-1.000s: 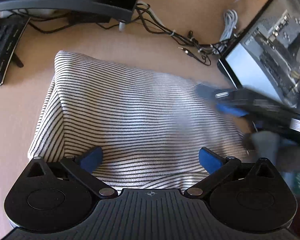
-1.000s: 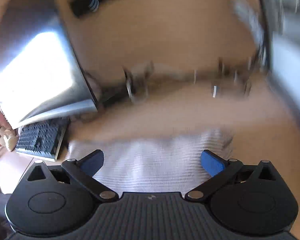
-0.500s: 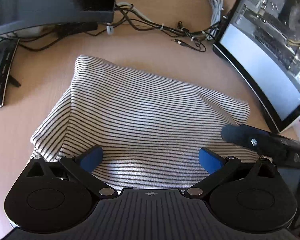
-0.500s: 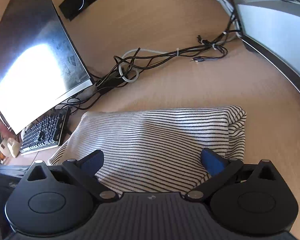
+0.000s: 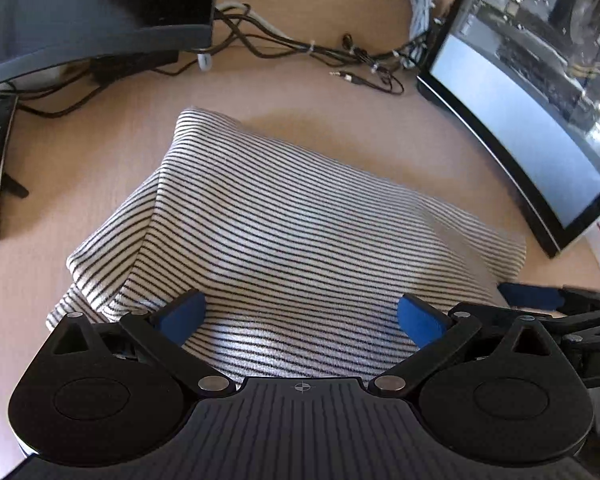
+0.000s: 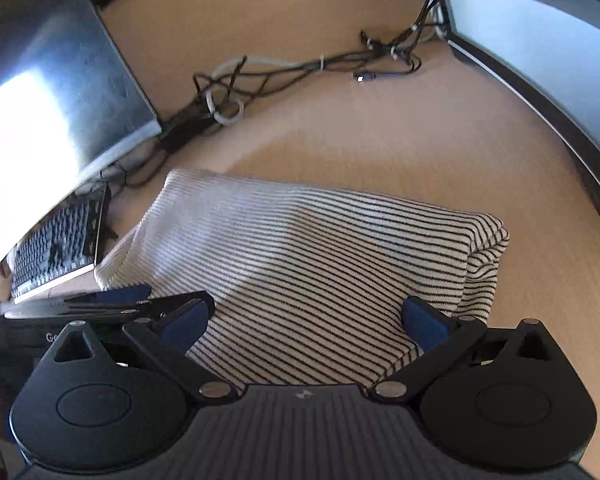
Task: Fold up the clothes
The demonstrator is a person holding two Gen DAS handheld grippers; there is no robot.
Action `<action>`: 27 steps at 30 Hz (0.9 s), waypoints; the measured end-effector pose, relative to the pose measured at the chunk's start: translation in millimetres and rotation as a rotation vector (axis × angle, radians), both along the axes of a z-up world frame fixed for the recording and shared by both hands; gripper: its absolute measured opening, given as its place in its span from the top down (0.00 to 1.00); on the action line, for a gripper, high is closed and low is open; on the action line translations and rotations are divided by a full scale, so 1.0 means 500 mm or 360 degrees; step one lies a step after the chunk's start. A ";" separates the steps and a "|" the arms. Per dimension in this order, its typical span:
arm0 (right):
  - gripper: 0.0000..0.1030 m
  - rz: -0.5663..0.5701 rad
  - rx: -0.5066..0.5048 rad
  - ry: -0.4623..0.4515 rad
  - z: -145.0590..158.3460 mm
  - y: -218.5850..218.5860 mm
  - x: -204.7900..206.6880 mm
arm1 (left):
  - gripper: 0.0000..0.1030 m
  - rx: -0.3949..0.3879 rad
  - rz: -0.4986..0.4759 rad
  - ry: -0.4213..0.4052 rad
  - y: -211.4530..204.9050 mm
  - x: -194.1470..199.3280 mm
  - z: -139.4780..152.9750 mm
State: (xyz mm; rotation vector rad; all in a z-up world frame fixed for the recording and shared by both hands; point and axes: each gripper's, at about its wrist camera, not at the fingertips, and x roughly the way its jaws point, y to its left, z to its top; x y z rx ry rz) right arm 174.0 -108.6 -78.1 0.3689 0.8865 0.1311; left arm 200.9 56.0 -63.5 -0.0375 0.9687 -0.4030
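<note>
Hovering low over the near edge of the cloth, the left gripper has its blue fingers spread wide, nothing between them, and the right gripper is the same story alongside: splayed and empty-handed. Side by side they sit, each visible at the edge of the other's camera, and that pairing looks deliberate, one tool for each near corner of the bundle.

Beneath them lies the striped garment, white with thin dark stripes, already doubled over into a plump rectangle on the wooden desk. A loose layer pokes out at its left side, and the right end curls over in a thick roll, so my read is that the fold is well along but not tidy yet. Next call, I'd judge, is a pinch on that near hem or a press to flatten.

Further out, the garment sits in the gap between two monitors, one at left and one at right, with a cable tangle behind and a keyboard off to the left. Tight quarters for swinging cloth around!
</note>
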 end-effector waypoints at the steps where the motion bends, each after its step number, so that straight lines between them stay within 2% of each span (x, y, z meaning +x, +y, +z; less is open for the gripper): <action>1: 0.00 0.0024 -0.0016 0.0005 0.000 0.001 0.002 | 0.00 0.0004 0.0005 -0.0024 -0.001 -0.002 -0.002; 5: 0.00 -0.0004 -0.0023 -0.0104 -0.009 -0.004 -0.013 | 0.00 -0.0079 -0.0027 -0.0219 0.005 -0.011 -0.021; 7: 0.00 0.0043 -0.0052 -0.0185 -0.017 -0.004 -0.035 | 0.00 -0.0111 -0.0004 -0.0238 0.009 -0.018 -0.022; 9: 0.00 0.0093 -0.0111 -0.0203 -0.019 0.007 -0.053 | 0.00 -0.0134 0.0027 -0.0230 0.011 -0.019 -0.020; 13: 0.00 0.0285 -0.0201 -0.0227 -0.017 0.011 -0.073 | 0.00 -0.0048 -0.0087 -0.0249 0.000 -0.005 -0.021; 17: 0.00 0.0519 -0.0193 -0.0303 -0.019 -0.006 -0.074 | 0.00 0.0032 -0.0208 -0.0307 -0.004 0.010 -0.025; 21: 0.00 0.0618 -0.0170 -0.0326 -0.004 -0.023 -0.070 | 0.00 -0.0028 -0.0107 -0.0275 -0.002 0.051 -0.015; 25: 0.00 0.0449 -0.0069 -0.0417 0.068 -0.061 -0.077 | 0.00 -0.0209 0.0112 -0.0192 0.012 0.031 0.035; 27: 0.18 0.0381 -0.0204 -0.0489 0.095 -0.076 -0.076 | 0.00 -0.0255 0.0175 -0.0143 0.011 0.006 0.042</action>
